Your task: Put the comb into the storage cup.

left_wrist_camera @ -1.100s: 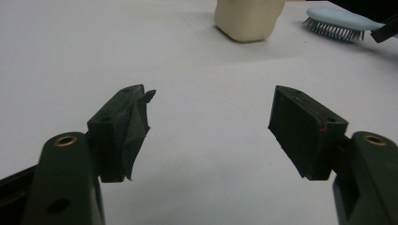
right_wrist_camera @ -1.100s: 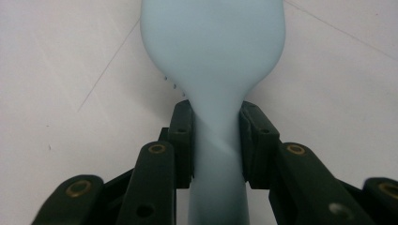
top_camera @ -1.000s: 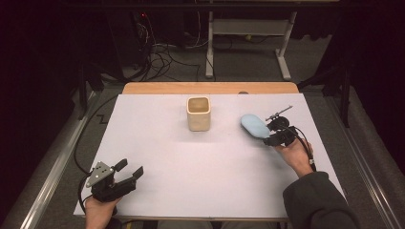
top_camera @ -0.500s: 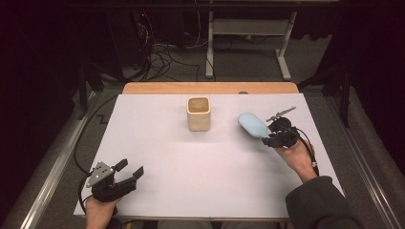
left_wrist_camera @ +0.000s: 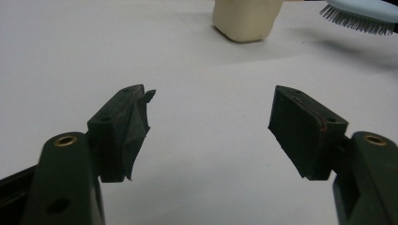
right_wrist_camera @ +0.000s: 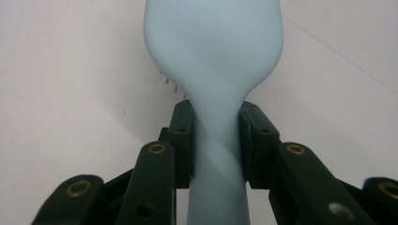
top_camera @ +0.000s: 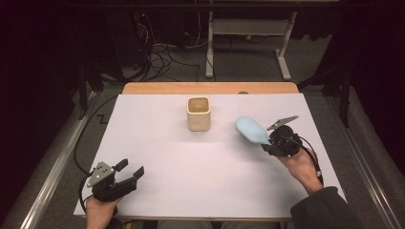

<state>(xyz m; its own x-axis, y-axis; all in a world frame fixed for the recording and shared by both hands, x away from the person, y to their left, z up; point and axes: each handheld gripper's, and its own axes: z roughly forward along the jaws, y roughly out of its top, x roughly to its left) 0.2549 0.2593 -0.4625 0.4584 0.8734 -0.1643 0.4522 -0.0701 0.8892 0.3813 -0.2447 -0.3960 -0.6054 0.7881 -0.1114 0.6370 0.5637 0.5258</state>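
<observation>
Risk: brush (top_camera: 251, 130) may swing or slip in the pinch, since only its thin handle is held; it could also knock the cup (top_camera: 198, 113) over.
Right gripper (top_camera: 272, 141): pressed onto the brush handle, lifted over the table (top_camera: 157, 157), right of the cup.
Left gripper (top_camera: 131, 175): spread, holding nothing, at the near left edge.

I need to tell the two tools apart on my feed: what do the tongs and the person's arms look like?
Both tongs, left and right, are black, two-jawed, with brass-coloured rivets on the linkages and a grey three-cornered plate on top. A black cable trails from each. The right arm wears a dark sleeve; no sleeve shows on the left forearm.
</observation>
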